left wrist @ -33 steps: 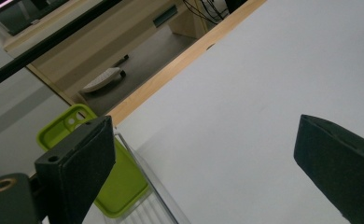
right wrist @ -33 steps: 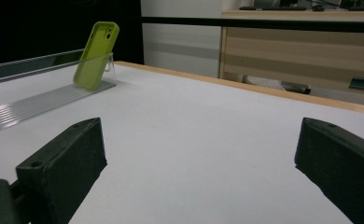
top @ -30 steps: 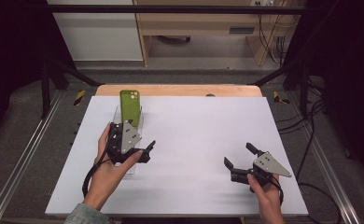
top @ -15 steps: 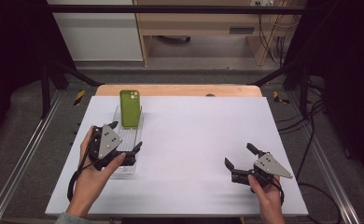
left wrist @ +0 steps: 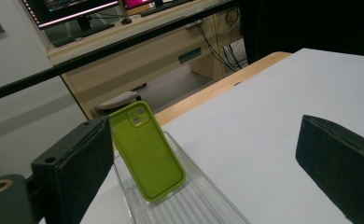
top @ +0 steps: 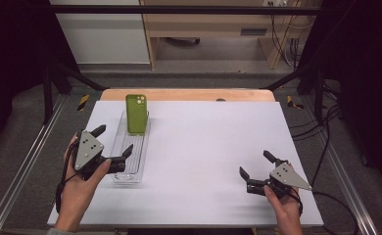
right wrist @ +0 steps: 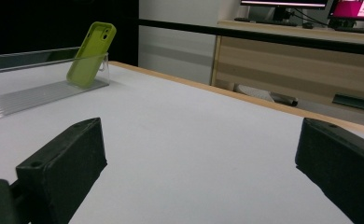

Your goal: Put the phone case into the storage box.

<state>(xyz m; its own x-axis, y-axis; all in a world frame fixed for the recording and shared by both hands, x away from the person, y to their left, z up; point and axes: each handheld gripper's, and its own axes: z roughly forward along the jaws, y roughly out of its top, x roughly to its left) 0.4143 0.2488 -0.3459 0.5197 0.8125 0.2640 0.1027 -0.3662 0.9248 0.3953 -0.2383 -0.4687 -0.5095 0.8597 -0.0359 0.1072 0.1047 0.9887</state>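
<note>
phone case [top: 136,114] | leaning in tray [top: 141,161] | left gripper [top: 113,147] backed off, open

A green phone case [left wrist: 146,152] leans back at the far end of a clear tray [left wrist: 203,205]. The left gripper [left wrist: 208,163] has its jaws wide apart.

the clear tray [left wrist: 203,205] runs off the bottom edge of the left gripper view, and off the left edge [right wrist: 12,105] of the right gripper view. the green phone case [top: 136,114] hides the tray's far end in the high view. the monitors [right wrist: 306,3] are cropped at the top.
</note>
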